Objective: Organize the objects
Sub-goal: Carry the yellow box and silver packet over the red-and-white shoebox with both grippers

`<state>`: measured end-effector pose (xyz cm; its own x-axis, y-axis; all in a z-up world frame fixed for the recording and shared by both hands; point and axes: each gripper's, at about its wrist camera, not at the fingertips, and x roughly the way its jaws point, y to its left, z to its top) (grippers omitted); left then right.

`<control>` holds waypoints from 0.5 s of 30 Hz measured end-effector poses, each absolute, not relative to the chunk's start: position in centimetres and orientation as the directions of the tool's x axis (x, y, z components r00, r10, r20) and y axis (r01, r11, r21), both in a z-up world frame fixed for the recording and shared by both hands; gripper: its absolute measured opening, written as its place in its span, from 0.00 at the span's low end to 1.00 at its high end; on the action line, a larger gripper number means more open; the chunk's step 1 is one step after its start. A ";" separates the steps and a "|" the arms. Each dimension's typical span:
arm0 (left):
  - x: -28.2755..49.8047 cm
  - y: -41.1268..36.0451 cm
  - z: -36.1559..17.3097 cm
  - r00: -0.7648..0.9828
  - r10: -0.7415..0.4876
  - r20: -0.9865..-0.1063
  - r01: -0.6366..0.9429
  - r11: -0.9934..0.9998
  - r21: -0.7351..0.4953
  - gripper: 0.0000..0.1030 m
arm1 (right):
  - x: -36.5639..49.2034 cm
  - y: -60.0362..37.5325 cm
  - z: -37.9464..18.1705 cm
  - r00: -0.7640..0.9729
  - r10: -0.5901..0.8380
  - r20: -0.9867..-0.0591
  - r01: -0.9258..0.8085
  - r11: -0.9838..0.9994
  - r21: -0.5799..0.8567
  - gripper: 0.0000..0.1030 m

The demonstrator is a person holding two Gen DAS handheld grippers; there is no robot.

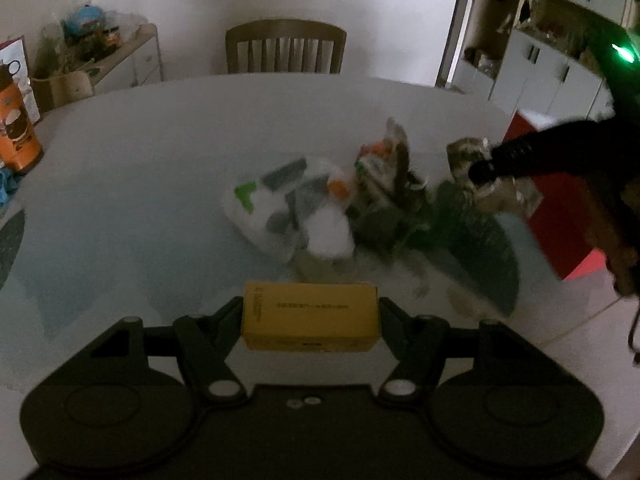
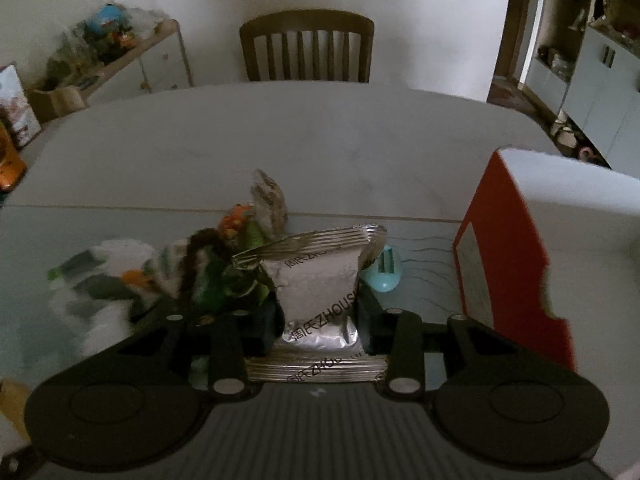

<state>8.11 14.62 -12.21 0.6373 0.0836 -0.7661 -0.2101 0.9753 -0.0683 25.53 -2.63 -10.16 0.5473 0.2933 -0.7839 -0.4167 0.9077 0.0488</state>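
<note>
Left gripper point(image 1: 310, 322): jaws clamped on a yellow box point(image 1: 310, 316), one jaw on each short end, box held crosswise with its printed face up, clear of the counter point(image 1: 160, 152). Right gripper point(image 2: 318, 320): jaws closed narrow on a silver foil packet point(image 2: 316, 288), pads pressing its lower half from both sides; the packet stands upright between them, its crimped top edge bent over and dark lettering on its front. No earlier view is at hand, so any change in the jaws is not recorded. From the left wrist view the right gripper point(image 1: 486, 168) shows at right, dark, with the foil packet point(image 1: 468, 156) at its tip, above the pile. Pile of loose items mid-counter: a white plastic bag point(image 1: 280, 208) with green and grey contents, blurred; beside it, touching, a heap of crumpled wrappers point(image 1: 384, 184) in orange, green and brown. A pale blue egg-shaped object point(image 2: 386, 274) lies on the counter just behind the packet. A red and white box point(image 2: 516, 264) stands at the right edge of the counter, open side up. A wooden chair point(image 1: 286, 48) sits at the far side. An orange bottle point(image 1: 18, 136) stands at the far left of the counter.
</note>
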 end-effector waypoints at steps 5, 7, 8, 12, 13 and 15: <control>8.9 13.9 -9.6 0.678 0.053 -0.733 -0.171 0.982 -0.087 0.67 | 23.2 -4.2 -6.6 0.558 0.319 -0.766 -0.408 0.909 0.081 0.37; 9.3 13.4 -8.6 0.693 0.039 -0.720 -0.151 0.984 -0.092 0.67 | 22.5 -5.2 -5.2 0.559 0.332 -0.760 -0.397 0.912 0.106 0.37; 9.5 13.1 -8.3 0.699 0.032 -0.714 -0.140 0.986 -0.093 0.67 | 22.1 -5.6 -4.6 0.561 0.333 -0.758 -0.392 0.913 0.111 0.37; 10.7 11.6 -6.5 0.726 -0.007 -0.687 -0.086 0.991 -0.100 0.67 | 20.9 -7.5 -2.3 0.579 0.336 -0.743 -0.365 0.922 0.132 0.37; 11.1 11.2 -6.1 0.732 -0.015 -0.681 -0.074 0.992 -0.100 0.67 | 20.7 -7.9 -1.8 0.582 0.333 -0.742 -0.354 0.925 0.137 0.37; 11.8 10.3 -5.3 0.745 -0.004 -0.667 -0.078 0.992 -0.094 0.67 | 20.4 -9.0 -0.8 0.590 0.336 -0.734 -0.335 0.929 0.157 0.37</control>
<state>11.80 10.29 -5.31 0.7453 -0.0042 -0.6667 -0.0785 0.9925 -0.0939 20.42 -9.01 -0.85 0.5897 0.3363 -0.7342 -0.3347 0.9292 0.1568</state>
